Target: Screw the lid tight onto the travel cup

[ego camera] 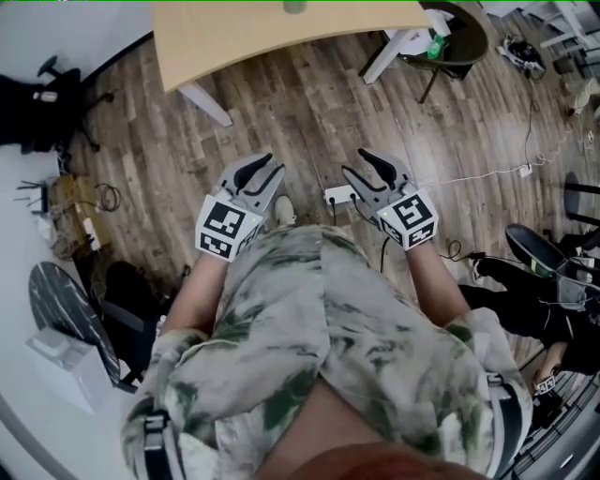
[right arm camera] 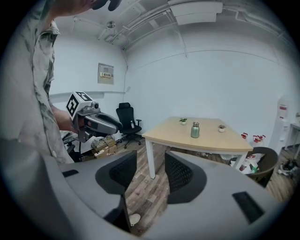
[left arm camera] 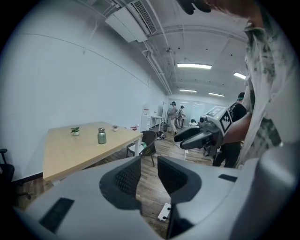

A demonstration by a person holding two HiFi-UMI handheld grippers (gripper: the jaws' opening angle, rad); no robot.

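The green travel cup (left arm camera: 101, 136) (right arm camera: 195, 130) stands upright with its lid on, out on the wooden table (ego camera: 281, 37) (left arm camera: 70, 150) (right arm camera: 206, 140), far from both grippers. In the head view only its top (ego camera: 294, 5) shows at the upper edge. My left gripper (ego camera: 262, 167) (left arm camera: 149, 161) and right gripper (ego camera: 370, 161) (right arm camera: 151, 159) hang side by side over the wood floor in front of my body. Both are open, with nothing between the jaws. Each gripper also shows in the other's view, the right gripper (left arm camera: 187, 139) and the left gripper (right arm camera: 112, 127).
Two small potted plants (left arm camera: 75, 131) (right arm camera: 183, 121) stand on the table near the cup. A white power strip (ego camera: 339, 195) lies on the floor below the grippers. A dark chair (ego camera: 455, 37) sits by the table's far side, an office chair (right arm camera: 127, 117) by the wall. People (left arm camera: 173, 112) stand far off.
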